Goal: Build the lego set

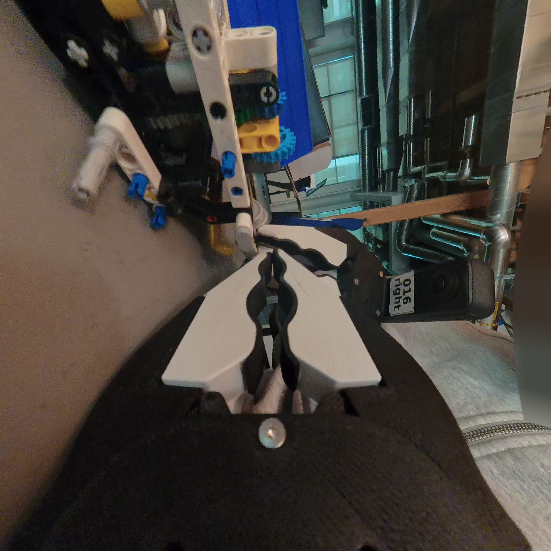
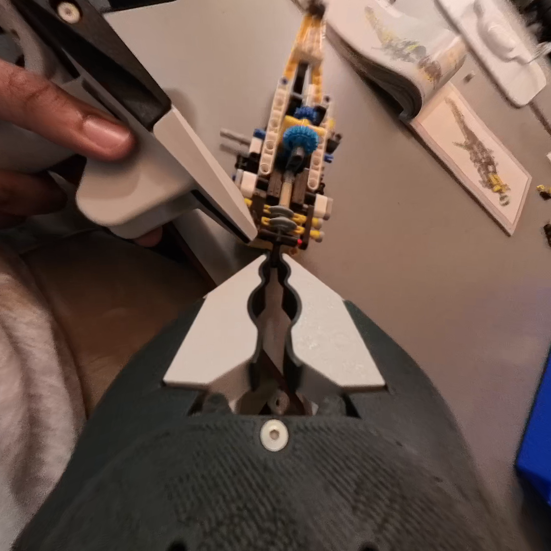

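The Lego model (image 2: 293, 167), made of white beams, yellow and black parts and a blue gear (image 2: 301, 138), lies on the grey table and points away from me. My right gripper (image 2: 275, 256) is shut on a thin black axle (image 2: 276, 249) that sticks out of the model's near end, below two grey discs (image 2: 280, 222). My left gripper (image 2: 249, 235) comes in from the upper left, held by a hand (image 2: 74, 119), with its tip against the model's near left corner. In the left wrist view the left gripper (image 1: 272, 256) is shut just below the model (image 1: 208, 89). The right gripper (image 1: 261, 232) meets it from the right.
An open instruction booklet (image 2: 417, 65) lies at the far right of the table, with a few loose parts (image 2: 544, 190) at the right edge. A blue box (image 2: 536, 432) stands at the near right and shows behind the model in the left wrist view (image 1: 268, 74). A grey sleeve (image 2: 29, 343) is at the left.
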Available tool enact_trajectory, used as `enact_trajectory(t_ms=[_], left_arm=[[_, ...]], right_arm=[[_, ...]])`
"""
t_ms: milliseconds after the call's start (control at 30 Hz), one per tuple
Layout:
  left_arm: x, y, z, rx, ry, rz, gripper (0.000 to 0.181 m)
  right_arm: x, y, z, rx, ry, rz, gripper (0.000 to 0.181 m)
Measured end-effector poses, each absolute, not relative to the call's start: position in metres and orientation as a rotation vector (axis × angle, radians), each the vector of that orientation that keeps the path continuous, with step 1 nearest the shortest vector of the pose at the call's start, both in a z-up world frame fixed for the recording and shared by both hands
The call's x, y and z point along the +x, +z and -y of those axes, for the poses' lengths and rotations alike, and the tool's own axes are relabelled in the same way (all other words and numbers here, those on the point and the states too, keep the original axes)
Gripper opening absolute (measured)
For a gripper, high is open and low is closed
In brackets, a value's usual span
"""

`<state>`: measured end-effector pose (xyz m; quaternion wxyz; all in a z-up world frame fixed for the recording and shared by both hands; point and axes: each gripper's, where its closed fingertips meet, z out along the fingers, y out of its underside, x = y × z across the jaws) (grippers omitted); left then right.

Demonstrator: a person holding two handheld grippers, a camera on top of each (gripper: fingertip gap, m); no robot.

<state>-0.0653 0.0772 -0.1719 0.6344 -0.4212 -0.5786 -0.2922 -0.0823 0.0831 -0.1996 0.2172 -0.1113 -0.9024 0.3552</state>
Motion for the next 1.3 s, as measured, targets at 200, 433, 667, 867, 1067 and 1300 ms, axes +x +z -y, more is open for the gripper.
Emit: enact_trajectory(t_ms=[200, 433, 667, 867, 1067, 1300], left_arm=[[-0.060, -0.169, -0.080, -0.941, -0.667, 1.322, 0.000], [-0.060, -0.170, -0.078, -0.931, -0.657, 1.327, 0.000], [-0.062, -0.172, -0.082, -0.959, -0.659, 1.328, 0.000], [-0.066, -0.175, -0.083, -0.979, -0.652, 1.330, 0.000], [-0.067, -0.178, -0.084, -1.007, -0.648, 1.332, 0.000], [-0.068, -0.177, -0.085, -1.012, -0.660, 1.319, 0.000]], right_arm=[[-0.081, -0.188, -0.081, -0.345, 1.121, 2.480, 0.023], [-0.085, -0.192, -0.085, -0.450, 1.273, 2.571, 0.045], [-0.088, -0.204, -0.087, -0.139, 1.076, 2.627, 0.043], [-0.093, -0.199, -0.087, -0.067, 1.044, 2.676, 0.033], [-0.090, -0.199, -0.084, -0.056, 1.029, 2.766, 0.027], [-0.091, -0.199, -0.081, -0.057, 1.011, 2.786, 0.025]])
